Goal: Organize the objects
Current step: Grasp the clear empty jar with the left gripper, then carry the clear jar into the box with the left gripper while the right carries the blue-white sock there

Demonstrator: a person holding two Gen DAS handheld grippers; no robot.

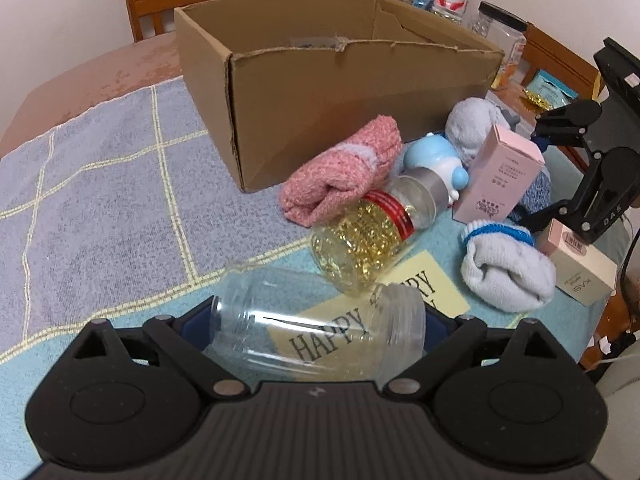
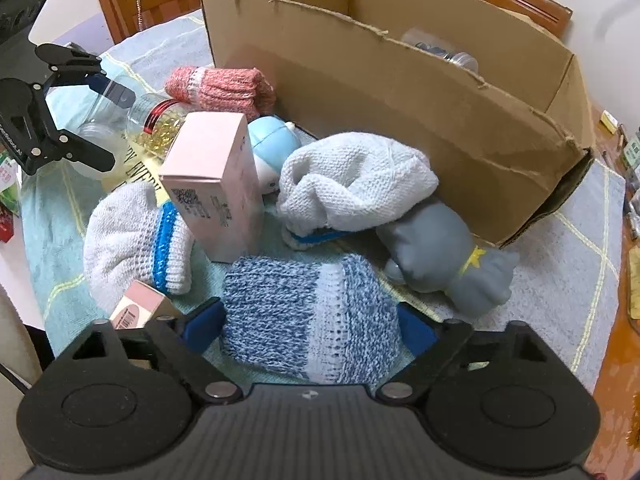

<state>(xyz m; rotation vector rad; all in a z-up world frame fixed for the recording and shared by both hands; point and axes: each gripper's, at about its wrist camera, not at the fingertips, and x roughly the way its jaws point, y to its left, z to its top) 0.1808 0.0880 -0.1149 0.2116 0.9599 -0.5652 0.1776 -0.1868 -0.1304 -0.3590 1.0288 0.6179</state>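
My left gripper (image 1: 318, 330) has its blue pads on both sides of a clear empty plastic jar (image 1: 316, 332) lying on its side; the jaws look closed on it. My right gripper (image 2: 310, 322) has its pads against both sides of a blue-and-white knitted sock roll (image 2: 308, 316). A cardboard box (image 1: 340, 92) stands open behind the pile, also in the right wrist view (image 2: 400, 92). In front of it lie a pink sock roll (image 1: 340, 176), a jar of gold capsules (image 1: 368, 240), a pink carton (image 2: 218, 184), a white sock with blue stripe (image 2: 136, 240), a pale blue toy (image 2: 272, 148) and a grey plush (image 2: 452, 256).
A yellow "HAPPY" card (image 1: 420, 292) lies under the jars. A small pink-topped box (image 1: 580, 264) sits at the right table edge. Bottles and a clear jar (image 1: 500, 36) stand behind the box. Wooden chairs (image 1: 176, 4) ring the table. A checked cloth (image 1: 100, 184) covers the table.
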